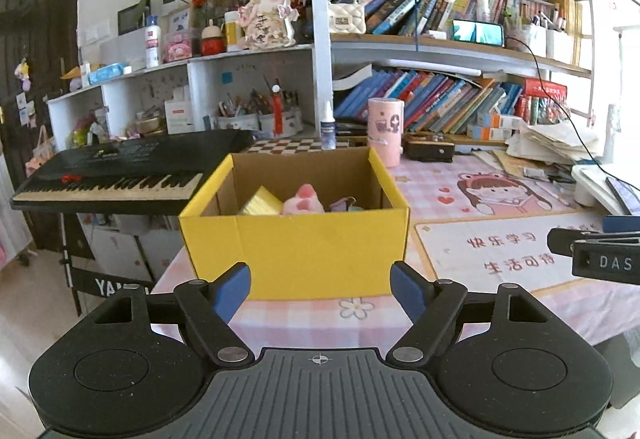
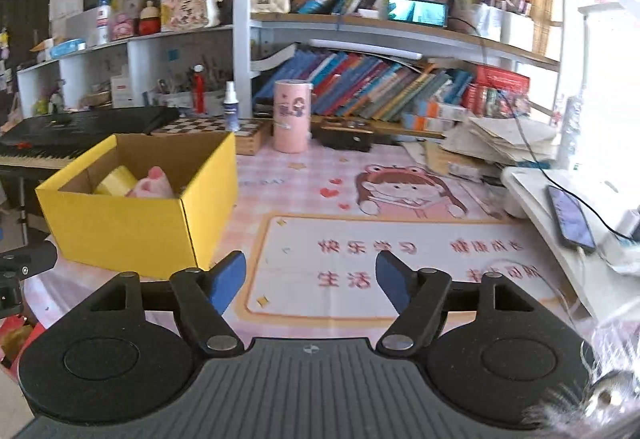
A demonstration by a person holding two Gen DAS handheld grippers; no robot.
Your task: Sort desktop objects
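Judging from the open yellow cardboard box (image 1: 294, 243) at frame centre, already holding a pink plush toy (image 1: 305, 200), a gold block (image 1: 262, 201) and perhaps more, sorting looks nearly done, with the left gripper (image 1: 320, 289) and right gripper (image 2: 311, 279) both spread apart and empty.

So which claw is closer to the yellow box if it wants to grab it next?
The left claw, probably. The yellow box sits straight ahead between its open blue fingers. The right claw faces bare mat, with the box off to its left.

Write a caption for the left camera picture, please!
Open left gripper faces a yellow box holding a pink plush toy on the pink desk mat.
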